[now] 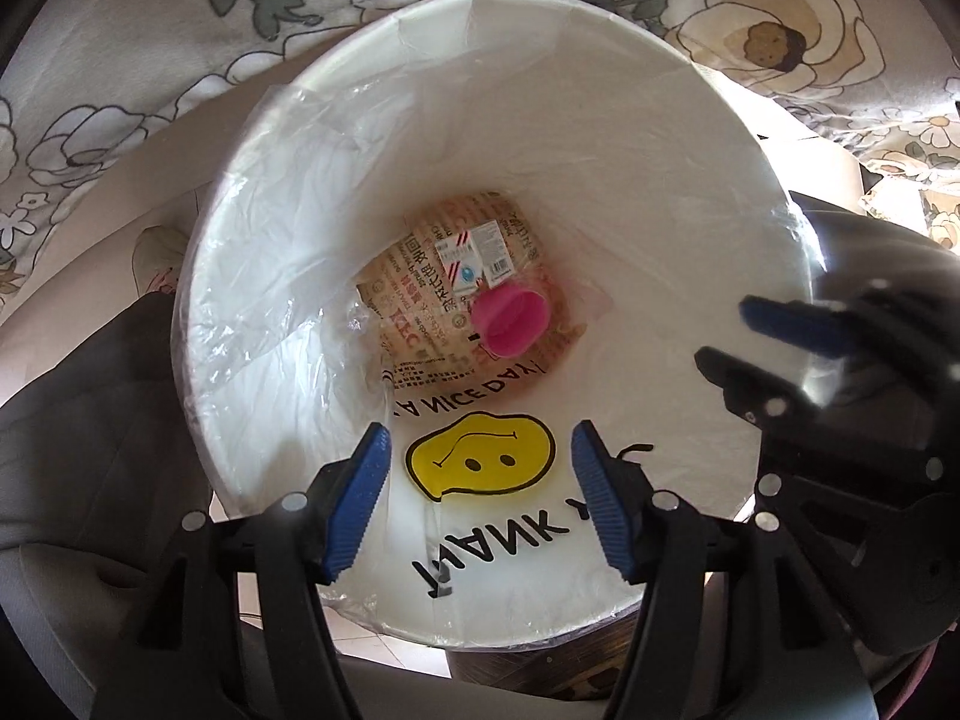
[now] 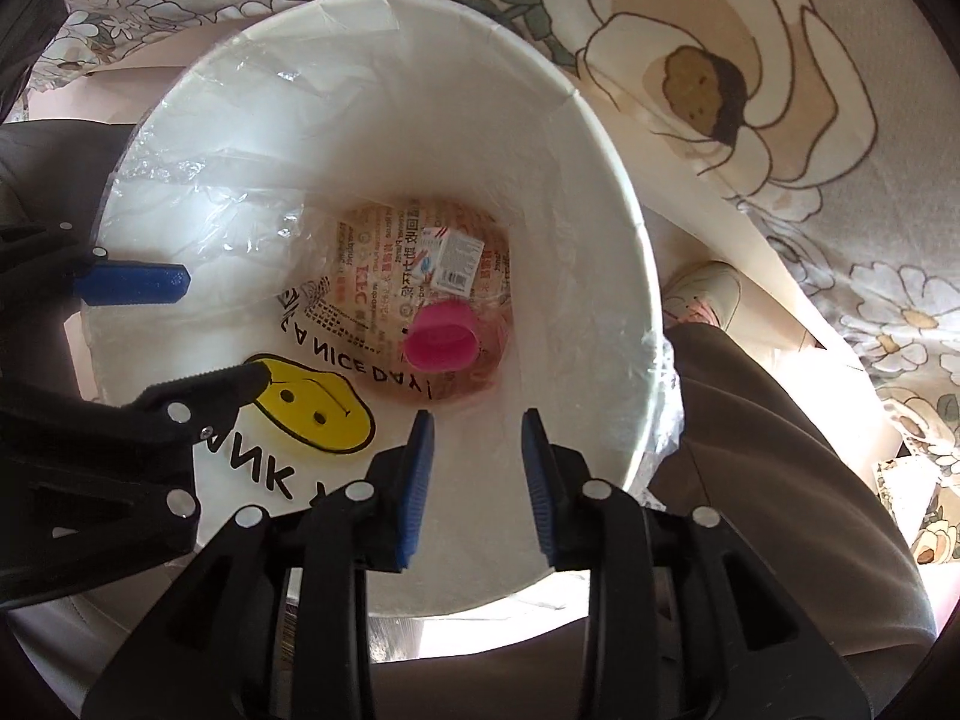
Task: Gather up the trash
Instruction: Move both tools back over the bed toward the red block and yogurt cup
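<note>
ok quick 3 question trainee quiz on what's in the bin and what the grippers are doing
1. True or false: the pink cup lies at the bottom of the white bin.
2. Which gripper holds something? A left gripper B right gripper C neither
3. Fill in: the bin liner shows a yellow ____ face.

Key: 1 true; 2 C, both are open and empty; 3 smiley.

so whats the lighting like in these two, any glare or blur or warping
Left wrist view: daylight glares off the bin wall and liner wrinkles; the right gripper is soft and out of focus, and the bin rim bows from the fisheye. Right wrist view: bright wash on the bin's far wall, the pink cup is sharp, and the corners go dark.
</note>
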`<state>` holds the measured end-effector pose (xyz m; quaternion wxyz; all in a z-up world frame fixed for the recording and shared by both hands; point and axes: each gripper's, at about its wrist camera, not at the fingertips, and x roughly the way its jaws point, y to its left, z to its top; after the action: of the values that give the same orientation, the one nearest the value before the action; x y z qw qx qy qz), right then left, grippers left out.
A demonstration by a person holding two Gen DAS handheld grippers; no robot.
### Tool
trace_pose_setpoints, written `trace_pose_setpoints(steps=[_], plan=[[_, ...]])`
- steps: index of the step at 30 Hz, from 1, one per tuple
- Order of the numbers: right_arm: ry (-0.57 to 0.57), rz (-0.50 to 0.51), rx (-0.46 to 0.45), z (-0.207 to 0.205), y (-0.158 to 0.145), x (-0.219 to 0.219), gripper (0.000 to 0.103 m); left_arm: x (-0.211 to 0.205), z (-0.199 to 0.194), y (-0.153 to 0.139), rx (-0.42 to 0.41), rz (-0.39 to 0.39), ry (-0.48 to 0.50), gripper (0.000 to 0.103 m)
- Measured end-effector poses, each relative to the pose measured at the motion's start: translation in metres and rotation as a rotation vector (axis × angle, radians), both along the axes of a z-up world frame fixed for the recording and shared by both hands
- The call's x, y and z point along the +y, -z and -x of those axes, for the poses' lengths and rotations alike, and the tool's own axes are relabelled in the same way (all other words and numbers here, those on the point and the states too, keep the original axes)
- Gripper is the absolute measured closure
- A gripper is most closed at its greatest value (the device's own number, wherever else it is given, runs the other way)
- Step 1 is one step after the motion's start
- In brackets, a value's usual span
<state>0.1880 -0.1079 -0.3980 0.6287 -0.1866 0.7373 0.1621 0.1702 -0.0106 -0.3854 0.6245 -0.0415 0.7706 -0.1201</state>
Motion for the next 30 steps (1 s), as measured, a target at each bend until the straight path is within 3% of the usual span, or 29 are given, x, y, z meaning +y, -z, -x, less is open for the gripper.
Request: trace_pose_setpoints(steps=[3,7,11,16,25,30], plan=[[-0.009,-0.002,-0.017,0.004,-0.011,-0.001,0.071,0.004,0.001,-0.005,-0.013,0.001,-0.011,0.038],[-0.016,-0.014,-0.053,0.004,-0.022,-0.003,0.055,0.006,0.004,-0.019,-0.066,-0.002,-0.012,0.038],[0.014,-0.048,-0.055,0.004,-0.037,-0.006,0.055,0.006,0.008,-0.038,-0.118,-0.002,-0.008,0.038],[0.066,-0.105,-0.083,0.008,-0.069,-0.016,0.051,0.009,0.012,-0.067,-0.200,-0.028,-0.002,0.028],[0.114,-0.195,-0.247,0.017,-0.156,-0.043,0.044,0.011,0.013,-0.152,-0.425,-0.071,0.036,0.018],[0.128,-0.241,-0.361,0.017,-0.211,-0.057,0.038,0.021,0.004,-0.212,-0.517,-0.034,-0.051,0.017]])
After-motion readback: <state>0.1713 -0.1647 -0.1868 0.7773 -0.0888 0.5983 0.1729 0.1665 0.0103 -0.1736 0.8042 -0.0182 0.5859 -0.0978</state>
